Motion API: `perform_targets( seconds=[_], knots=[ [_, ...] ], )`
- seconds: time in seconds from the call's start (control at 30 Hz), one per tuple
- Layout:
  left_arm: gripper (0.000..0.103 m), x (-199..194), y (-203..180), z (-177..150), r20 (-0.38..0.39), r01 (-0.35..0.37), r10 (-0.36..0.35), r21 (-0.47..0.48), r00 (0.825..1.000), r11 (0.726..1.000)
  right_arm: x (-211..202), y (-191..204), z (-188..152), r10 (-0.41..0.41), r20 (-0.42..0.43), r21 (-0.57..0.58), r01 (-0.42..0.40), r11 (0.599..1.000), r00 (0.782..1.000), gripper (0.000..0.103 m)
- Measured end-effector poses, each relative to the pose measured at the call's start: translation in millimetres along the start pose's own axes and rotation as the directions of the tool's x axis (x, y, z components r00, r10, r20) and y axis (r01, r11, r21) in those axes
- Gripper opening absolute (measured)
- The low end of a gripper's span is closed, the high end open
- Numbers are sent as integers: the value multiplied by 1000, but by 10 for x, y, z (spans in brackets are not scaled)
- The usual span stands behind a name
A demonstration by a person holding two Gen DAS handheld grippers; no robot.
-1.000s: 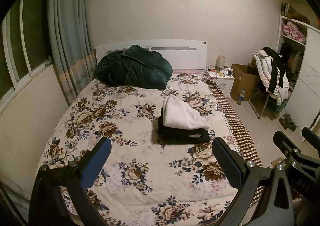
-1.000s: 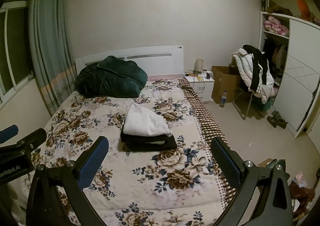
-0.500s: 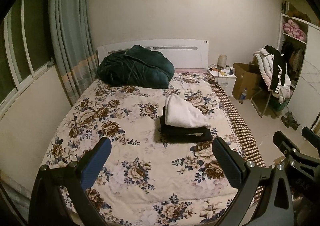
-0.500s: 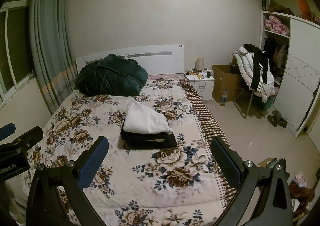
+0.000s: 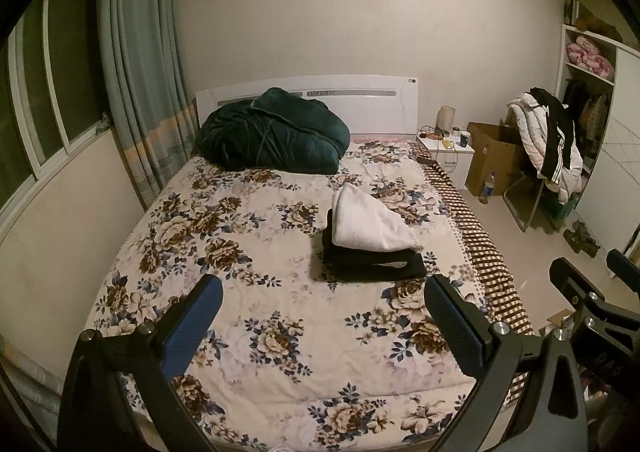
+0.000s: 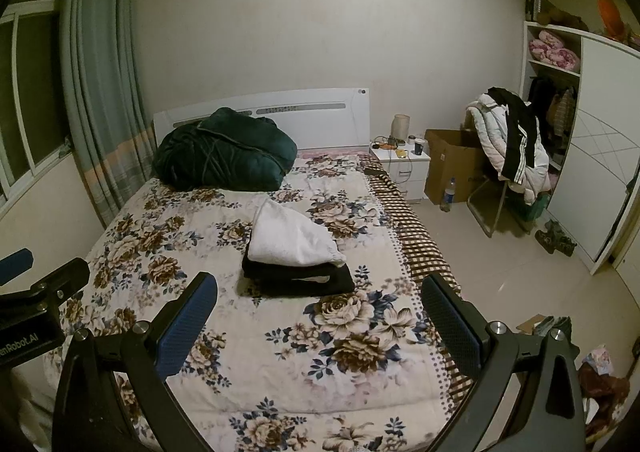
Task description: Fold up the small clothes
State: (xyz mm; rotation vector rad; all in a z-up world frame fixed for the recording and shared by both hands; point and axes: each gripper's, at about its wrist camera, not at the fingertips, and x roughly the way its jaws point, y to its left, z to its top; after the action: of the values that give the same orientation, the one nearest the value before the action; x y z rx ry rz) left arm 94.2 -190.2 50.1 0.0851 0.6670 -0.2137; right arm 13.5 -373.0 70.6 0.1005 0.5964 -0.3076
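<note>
Both tools pulled back slightly; folded fluffy white garment (image 5: 372, 224) tops black stack (image 5: 372, 266).

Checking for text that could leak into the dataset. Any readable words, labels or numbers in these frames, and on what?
"enRobot.AI": on the left gripper body, right wrist view, cut off at the frame edge.
Faint digits on the right gripper body, left wrist view: too blurred.
Cardboard box markings and bottle label: too small.

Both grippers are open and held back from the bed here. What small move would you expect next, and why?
Probably none toward the stack, just a retreat. The white garment already lies folded on the folded black garment, and no loose small garment shows on the bedspread. The left gripper and right gripper are open, holding nothing.
</note>
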Motion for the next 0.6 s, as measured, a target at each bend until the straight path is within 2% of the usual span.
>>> perform_targets(
  seconds=[0.6],
  knots=[
    [103,-25,6,-28,-3,3,-3,4,1000,1000,-5,-6,-2,0,2,2,0,1000,1000,103]
  ],
)
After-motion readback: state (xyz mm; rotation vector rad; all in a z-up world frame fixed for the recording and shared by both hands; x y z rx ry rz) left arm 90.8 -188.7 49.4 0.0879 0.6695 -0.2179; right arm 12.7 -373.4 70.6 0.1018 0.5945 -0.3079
